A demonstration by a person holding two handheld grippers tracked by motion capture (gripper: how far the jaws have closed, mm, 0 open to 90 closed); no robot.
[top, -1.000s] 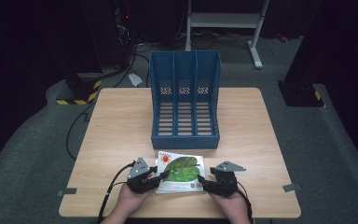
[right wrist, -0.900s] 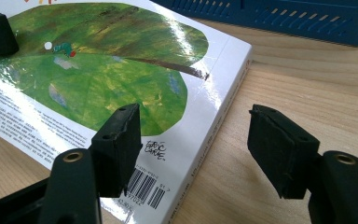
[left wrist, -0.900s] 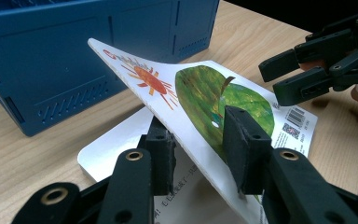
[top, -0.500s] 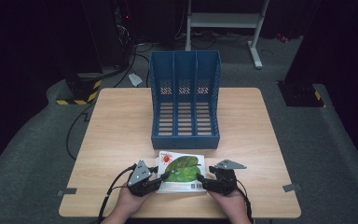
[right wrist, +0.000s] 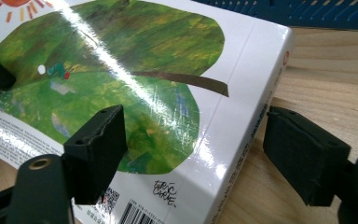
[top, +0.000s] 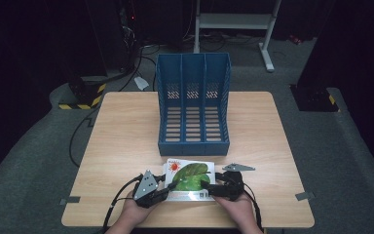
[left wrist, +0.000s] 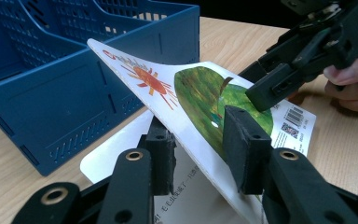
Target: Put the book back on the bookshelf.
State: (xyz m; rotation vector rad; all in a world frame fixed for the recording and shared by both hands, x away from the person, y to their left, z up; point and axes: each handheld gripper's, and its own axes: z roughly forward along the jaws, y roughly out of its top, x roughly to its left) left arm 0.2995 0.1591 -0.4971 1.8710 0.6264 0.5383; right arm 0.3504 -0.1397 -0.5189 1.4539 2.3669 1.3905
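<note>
Clearly glossy, the book (top: 189, 176) cover (green leaf, orange sun) lifts

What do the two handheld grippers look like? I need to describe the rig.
Both the left gripper and right gripper are black, with blocky rectangular pads and round rivets at the jaw pivots. Each carries a grey three-cornered plate and trails a black cable. No sleeves are visible.

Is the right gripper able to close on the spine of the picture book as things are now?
Probably yes. The right gripper has just been opening, and its jaws now straddle the spine edge of the picture book without pressing it. Nothing lies between, while the left gripper pinches the lifted cover.
</note>
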